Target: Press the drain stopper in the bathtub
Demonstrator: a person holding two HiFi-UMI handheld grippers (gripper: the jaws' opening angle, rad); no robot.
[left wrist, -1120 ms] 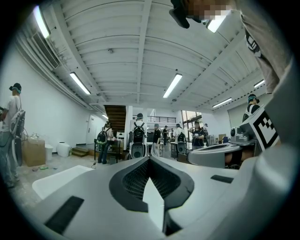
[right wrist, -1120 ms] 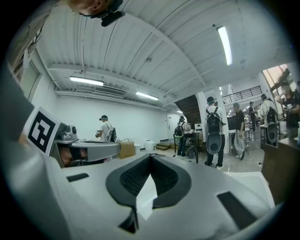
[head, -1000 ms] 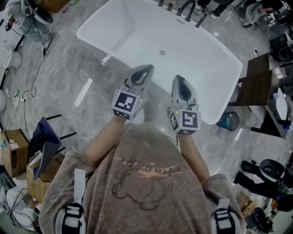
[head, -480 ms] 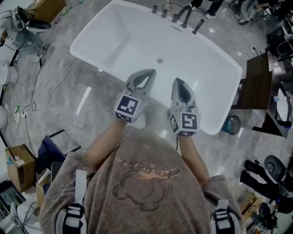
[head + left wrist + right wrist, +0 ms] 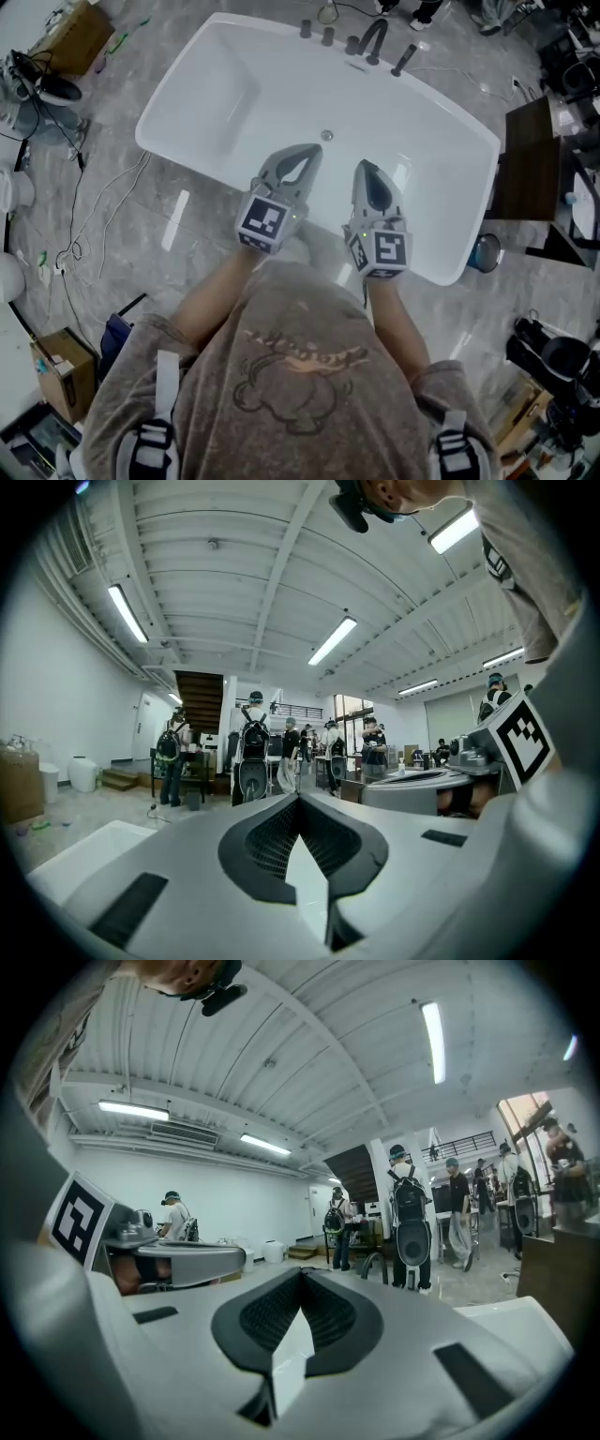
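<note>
The white tub fills the top of the head view. The stopper is a small round spot on the tub floor, near the top middle of the frame. The left gripper and right gripper are side by side just below it, apart from it. Both have their tips pressed together, with nothing between them. The tap is at the top edge.

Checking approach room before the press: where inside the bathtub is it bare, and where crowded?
The bathtub basin is bare on both sides of the drain stopper, widest toward its left end. Crowding is only along the far rim, at the faucet and handles.
</note>
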